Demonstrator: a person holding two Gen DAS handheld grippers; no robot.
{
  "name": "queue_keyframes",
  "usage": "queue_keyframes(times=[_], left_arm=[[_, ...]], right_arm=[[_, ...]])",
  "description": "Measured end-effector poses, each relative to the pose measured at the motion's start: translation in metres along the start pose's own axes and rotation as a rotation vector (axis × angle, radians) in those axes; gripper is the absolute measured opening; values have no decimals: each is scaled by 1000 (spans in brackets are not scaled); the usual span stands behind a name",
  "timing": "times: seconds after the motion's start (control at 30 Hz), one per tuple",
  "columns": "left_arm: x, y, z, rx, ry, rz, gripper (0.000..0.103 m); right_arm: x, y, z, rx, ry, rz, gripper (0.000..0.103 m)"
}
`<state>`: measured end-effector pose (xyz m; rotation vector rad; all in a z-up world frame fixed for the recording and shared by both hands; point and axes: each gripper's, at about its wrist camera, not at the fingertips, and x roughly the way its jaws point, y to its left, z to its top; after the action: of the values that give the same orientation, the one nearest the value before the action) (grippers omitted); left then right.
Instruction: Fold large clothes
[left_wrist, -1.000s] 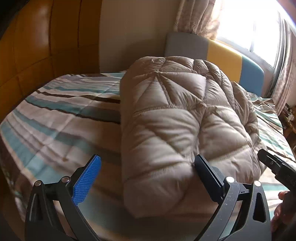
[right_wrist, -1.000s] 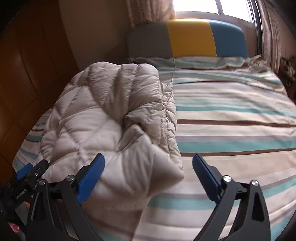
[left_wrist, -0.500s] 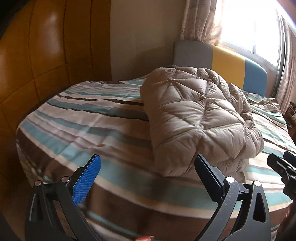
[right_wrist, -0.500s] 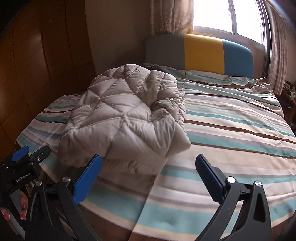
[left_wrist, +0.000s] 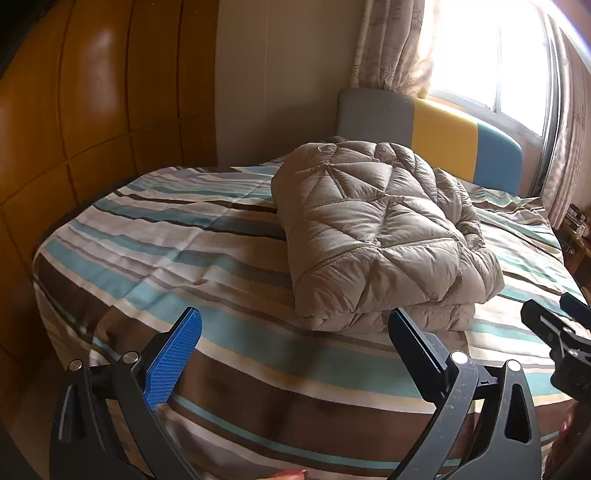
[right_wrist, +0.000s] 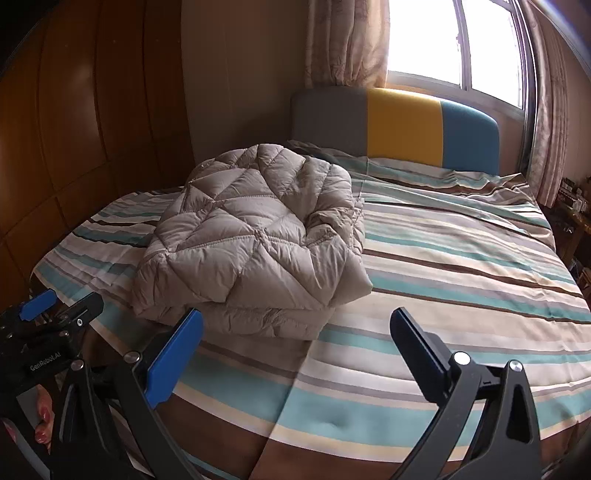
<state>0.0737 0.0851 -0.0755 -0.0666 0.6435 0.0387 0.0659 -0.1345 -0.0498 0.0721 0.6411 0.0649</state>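
We hold the left tool (left_wrist: 293, 334) and the right tool (right_wrist: 295, 332) clear of the bed (right_wrist: 461, 258), both with jaws spread wide and gripping nothing. The jacket (right_wrist: 255, 236) lies folded in a thick stack on the bed's striped cover, toward the wardrobe (left_wrist: 74, 110) side. We judge the fold complete and the step in hand a final check. Any next move calls only for pressing down the puffed upper layer.

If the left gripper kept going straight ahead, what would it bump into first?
Probably the striped bedspread. The left gripper is open and points at the bed's near edge; the folded puffer jacket lies farther on, slightly right. Depth is hard to judge.
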Motion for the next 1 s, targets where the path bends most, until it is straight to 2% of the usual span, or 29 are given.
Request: queue_keyframes(times=[1.0], left_arm=[[-2, -7, -4, 16, 2, -18, 100]], right_arm=[[2, -5, -5, 34, 22, 18, 101]])
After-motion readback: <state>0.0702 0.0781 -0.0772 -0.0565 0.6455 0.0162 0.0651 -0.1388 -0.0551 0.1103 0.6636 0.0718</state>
